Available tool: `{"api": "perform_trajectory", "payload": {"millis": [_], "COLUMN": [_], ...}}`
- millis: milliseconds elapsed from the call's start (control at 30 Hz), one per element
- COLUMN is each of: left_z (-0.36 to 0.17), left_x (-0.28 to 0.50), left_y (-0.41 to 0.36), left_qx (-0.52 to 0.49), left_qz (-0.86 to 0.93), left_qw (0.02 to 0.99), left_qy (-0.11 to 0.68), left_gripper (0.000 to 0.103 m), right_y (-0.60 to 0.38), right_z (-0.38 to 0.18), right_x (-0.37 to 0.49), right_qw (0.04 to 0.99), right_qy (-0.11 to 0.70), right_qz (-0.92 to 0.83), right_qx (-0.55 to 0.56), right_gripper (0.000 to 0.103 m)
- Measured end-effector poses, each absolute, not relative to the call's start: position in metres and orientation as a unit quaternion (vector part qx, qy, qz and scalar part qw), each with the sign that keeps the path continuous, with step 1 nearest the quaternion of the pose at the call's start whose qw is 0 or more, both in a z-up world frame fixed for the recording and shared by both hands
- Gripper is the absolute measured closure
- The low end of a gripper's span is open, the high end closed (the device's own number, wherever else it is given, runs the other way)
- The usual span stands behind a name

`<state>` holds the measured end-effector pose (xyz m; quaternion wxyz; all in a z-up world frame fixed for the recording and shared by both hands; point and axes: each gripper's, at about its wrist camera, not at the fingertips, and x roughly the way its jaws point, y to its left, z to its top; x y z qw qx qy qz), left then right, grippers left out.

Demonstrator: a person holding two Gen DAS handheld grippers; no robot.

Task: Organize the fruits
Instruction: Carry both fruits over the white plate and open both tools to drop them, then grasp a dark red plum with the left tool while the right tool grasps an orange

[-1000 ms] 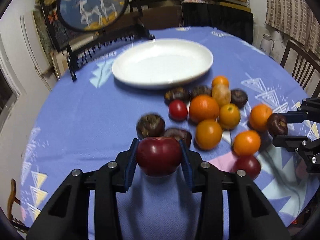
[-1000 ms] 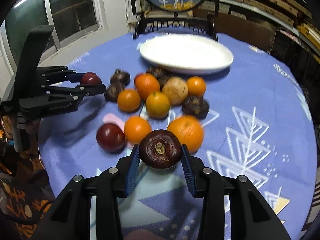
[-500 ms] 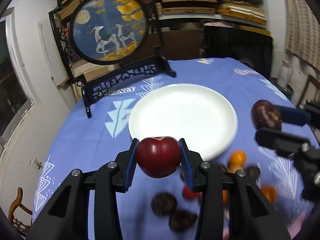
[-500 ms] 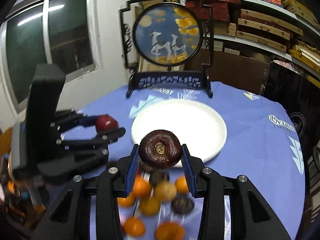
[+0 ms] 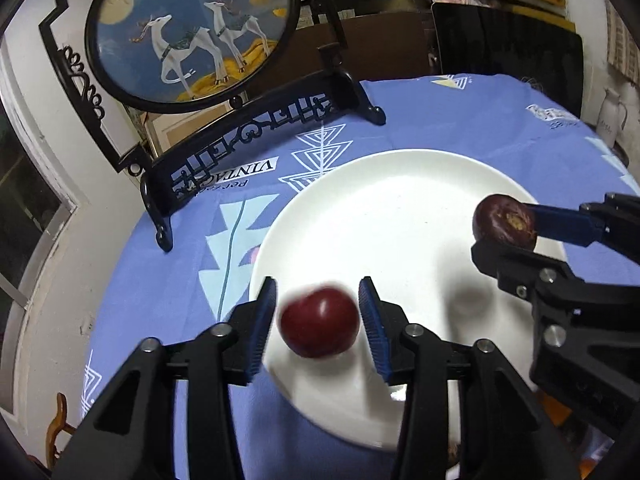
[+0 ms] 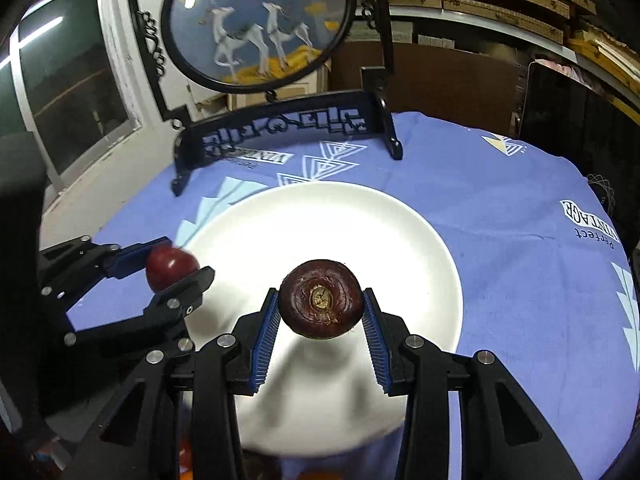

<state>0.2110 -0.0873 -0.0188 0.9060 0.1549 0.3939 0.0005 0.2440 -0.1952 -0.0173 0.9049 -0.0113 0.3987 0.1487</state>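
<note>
Red fruit (image 5: 318, 328), blurred and roundish, sits between the spread fingers of the left tongs (image 5: 318, 330), touching neither, over the near rim of the white plate (image 5: 384, 216). Right tongs (image 6: 320, 318) clamp a dark brown fruit (image 6: 321, 299), its stem scar facing the camera, above the plate on the blue tablecloth (image 6: 520, 264).

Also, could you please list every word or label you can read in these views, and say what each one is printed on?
"VINTAGE", upside down, on the blue tablecloth behind the base of the deer screen.
"Perfect", smaller, just under it: blurred, a likely reading.
"Perfect VINTAGE" again on the tablecloth's right side, turned sideways.
A third print at the far right edge is too blurred to read.
</note>
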Motion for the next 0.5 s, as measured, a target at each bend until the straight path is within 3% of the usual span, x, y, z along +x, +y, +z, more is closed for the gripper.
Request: {"api": "perform_trajectory", "payload": {"millis": [33,100,300,500], "left_z": [-0.02,-0.019,-0.015,-0.007], "left_x": [0.212,0.213,0.201,0.145], "left_y": [-0.089,-0.088,-0.075,-0.069], "left_qx": [0.158,0.161,0.152,0.158], "left_qz": [0.0,0.005,0.008,-0.025], "left_qw": [0.906,0.91,0.913,0.918], "left_qy": [0.393,0.383,0.378,0.363], "left_gripper": [0.035,0.024,0.024,0.019], "right_y": [-0.195,-0.196,-0.204,-0.215], "right_z": [-0.019,-0.018,-0.011,0.001], "right_x": [0.249,0.252,0.233,0.167], "right_qw": [0.905,0.906,0.909,0.911], "right_qy": [0.399,0.399,0.393,0.371], "right_qz": [0.146,0.141,0.138,0.17], "right_qx": [-0.01,-0.006,-0.017,-0.061], "right_gripper": [0.061,0.039,0.031,0.031]}}
